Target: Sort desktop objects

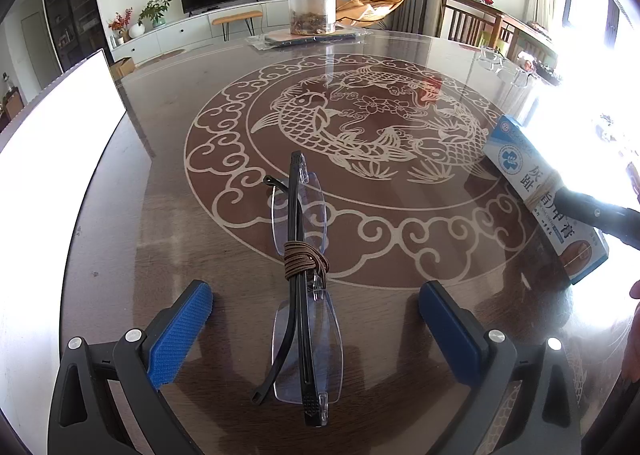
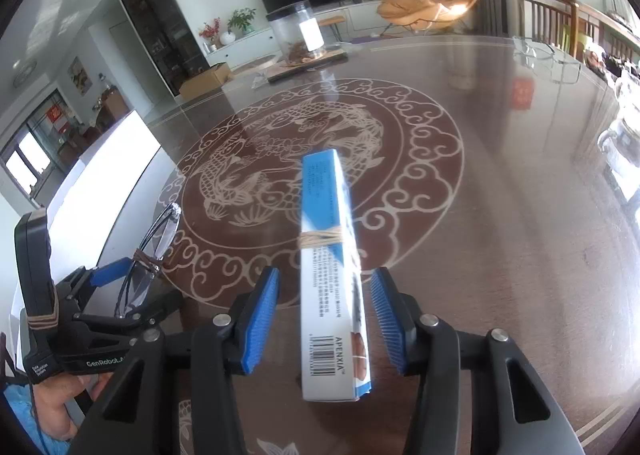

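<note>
Folded rimless glasses (image 1: 302, 287) with black arms, bound by a brown cord, lie on the dark patterned table (image 1: 400, 215) between the open fingers of my left gripper (image 1: 316, 319); the pads do not touch them. A long white and blue medicine box (image 2: 334, 275) with a rubber band stands on its edge between the open fingers of my right gripper (image 2: 326, 315), with gaps on both sides. The box (image 1: 548, 195) also shows at the right of the left wrist view, the glasses (image 2: 150, 263) and left gripper (image 2: 120, 279) at the left of the right wrist view.
A clear jar (image 1: 311, 3) on a flat tray stands at the table's far edge. A white sheet or board (image 1: 52, 159) lies at the table's left. Glassware (image 2: 624, 143) stands at the right edge. Chairs stand beyond the table.
</note>
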Demonstrator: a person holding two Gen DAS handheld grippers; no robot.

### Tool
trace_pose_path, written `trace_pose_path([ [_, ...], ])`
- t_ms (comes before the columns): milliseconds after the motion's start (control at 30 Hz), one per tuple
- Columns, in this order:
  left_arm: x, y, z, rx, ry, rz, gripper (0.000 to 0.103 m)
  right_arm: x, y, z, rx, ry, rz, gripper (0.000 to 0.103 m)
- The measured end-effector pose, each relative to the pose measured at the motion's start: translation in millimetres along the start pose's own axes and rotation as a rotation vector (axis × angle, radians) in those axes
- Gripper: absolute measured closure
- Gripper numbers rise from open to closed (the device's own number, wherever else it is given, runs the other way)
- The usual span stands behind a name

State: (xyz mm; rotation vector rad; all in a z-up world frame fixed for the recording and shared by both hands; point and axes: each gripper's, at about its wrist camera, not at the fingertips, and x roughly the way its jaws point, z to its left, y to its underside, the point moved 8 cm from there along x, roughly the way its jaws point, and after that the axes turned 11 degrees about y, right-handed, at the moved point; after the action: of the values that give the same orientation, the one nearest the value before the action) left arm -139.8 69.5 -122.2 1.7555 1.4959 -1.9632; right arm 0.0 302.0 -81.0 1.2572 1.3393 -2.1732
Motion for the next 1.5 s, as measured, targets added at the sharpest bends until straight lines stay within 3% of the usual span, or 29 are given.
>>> trace_pose_path([
  [133,0,0,0,0.000,0.000,0.000,0.000,-5,5,-62,0.343,-0.126,-0.021,0.051],
  [200,0,0,0,0.000,0.000,0.000,0.000,-13,7,-86,0.430,-0.119,-0.051,0.047],
  [267,1,0,0,0.000,0.000,0.000,0.000,-22,7,-94,0.387,-0.044,-0.073,0.029],
  [300,0,0,0,0.000,0.000,0.000,0.000,-26,6,-91,0.338,-0.016,-0.080,0.025],
  [500,1,0,0,0.000,0.000,0.000,0.000,-18,8,-34,-0.060,0.056,-0.063,0.018],
  [633,1,0,0,-0.001,0.003,0.000,0.000,9,15,-12,-0.251,0.181,-0.013,0.012],
  [667,1,0,-1,0.000,0.004,0.001,0.000,13,18,-12,-0.274,0.210,-0.009,0.006],
  [733,2,0,-1,0.003,0.005,0.003,0.000,17,20,-11,-0.283,0.227,-0.007,0.000],
  [1000,-3,8,-5,0.049,0.046,0.024,0.000,15,22,-14,-0.279,0.226,-0.003,0.000],
  [1300,-28,38,5,0.119,0.094,0.045,0.000,16,21,-15,-0.278,0.224,-0.003,0.000],
  [1500,-13,19,2,0.079,0.061,0.081,0.000,16,21,-15,-0.278,0.224,-0.003,0.000],
])
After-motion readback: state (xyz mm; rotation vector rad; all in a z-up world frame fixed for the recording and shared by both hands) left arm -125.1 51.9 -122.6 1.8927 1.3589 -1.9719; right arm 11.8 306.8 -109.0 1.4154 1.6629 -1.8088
